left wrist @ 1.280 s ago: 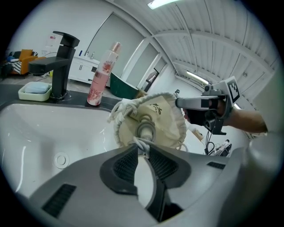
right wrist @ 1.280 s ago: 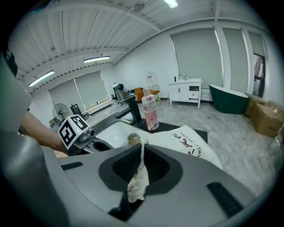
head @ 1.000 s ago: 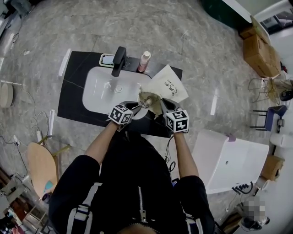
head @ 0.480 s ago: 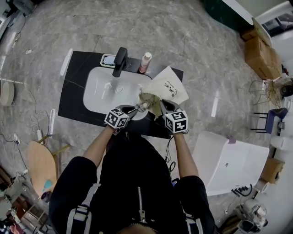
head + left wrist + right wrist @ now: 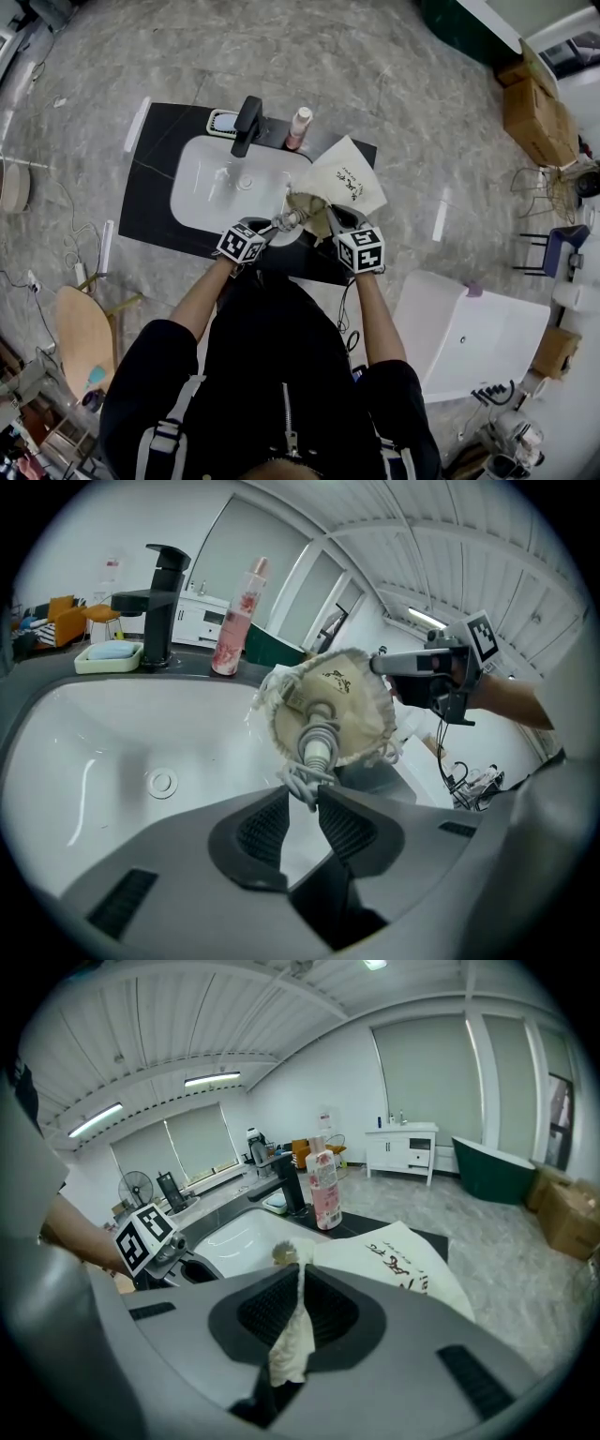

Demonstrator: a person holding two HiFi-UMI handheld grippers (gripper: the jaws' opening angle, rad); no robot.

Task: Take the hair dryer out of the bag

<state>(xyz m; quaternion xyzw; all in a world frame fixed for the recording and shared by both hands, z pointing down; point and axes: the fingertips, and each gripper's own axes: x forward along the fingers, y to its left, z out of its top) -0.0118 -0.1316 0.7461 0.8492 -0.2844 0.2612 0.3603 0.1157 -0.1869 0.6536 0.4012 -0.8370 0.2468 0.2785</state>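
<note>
A cream drawstring bag (image 5: pixel 343 178) with black lettering lies over the right rim of the basin, its mouth turned toward me. The hair dryer's grey handle end (image 5: pixel 317 735) sticks out of the gathered mouth, with its coiled cord (image 5: pixel 298 782) hanging from it. My left gripper (image 5: pixel 302 797) is shut on that cord just below the handle end; in the head view it (image 5: pixel 273 226) sits left of the bag's mouth. My right gripper (image 5: pixel 300 1274) is shut on a fold of the bag's cloth (image 5: pixel 289 1344) at the mouth's right side, and shows in the head view (image 5: pixel 330 218).
A white basin (image 5: pixel 214 192) is set in a black counter (image 5: pixel 150 202). At its back stand a black faucet (image 5: pixel 246 122), a pink bottle (image 5: pixel 296 127) and a soap dish (image 5: pixel 219 123). A white tub (image 5: pixel 469 328) stands on the floor at right.
My left gripper has slid a little left and toward me, away from the bag's mouth, with the cord in it. The right gripper and the bag have stayed put.
</note>
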